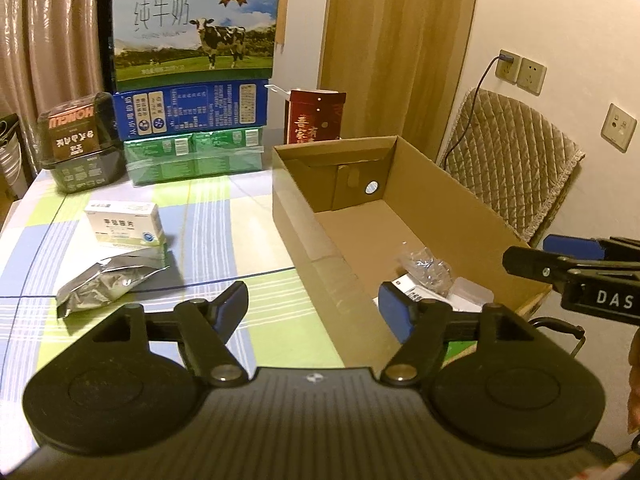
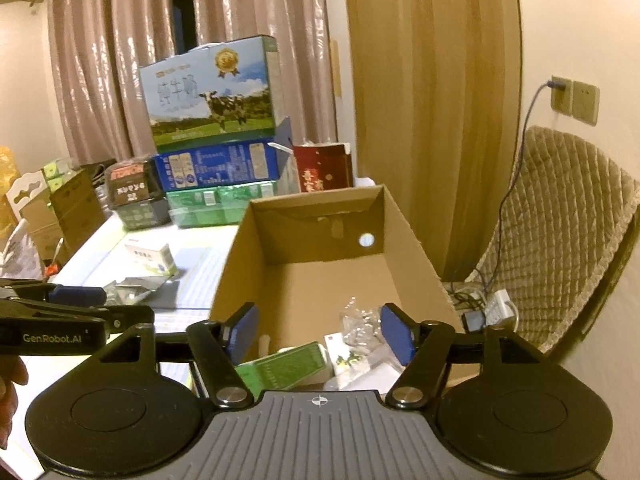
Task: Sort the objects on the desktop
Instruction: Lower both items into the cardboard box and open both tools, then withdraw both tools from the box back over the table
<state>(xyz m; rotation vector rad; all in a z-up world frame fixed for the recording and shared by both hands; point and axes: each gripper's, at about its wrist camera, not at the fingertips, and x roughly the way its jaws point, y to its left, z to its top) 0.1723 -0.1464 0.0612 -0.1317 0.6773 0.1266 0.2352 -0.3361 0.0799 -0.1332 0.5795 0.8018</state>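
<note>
Left wrist view: a checked tabletop (image 1: 240, 248) carries an open cardboard box (image 1: 460, 216) already holding several items, while a white medicine box (image 1: 126, 224) and foil pouch (image 1: 104, 284) wait outside; left gripper (image 1: 312, 308) and right gripper (image 2: 318, 334) both empty, fingers spread; next likely reaching left for the pouch

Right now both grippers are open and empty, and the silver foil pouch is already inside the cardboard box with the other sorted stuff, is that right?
Not quite. The silver foil pouch lies on the checked tablecloth, in front of the white medicine box, outside the cardboard box; the left wrist view shows this. The rest holds: the left gripper and right gripper are open and empty.
</note>
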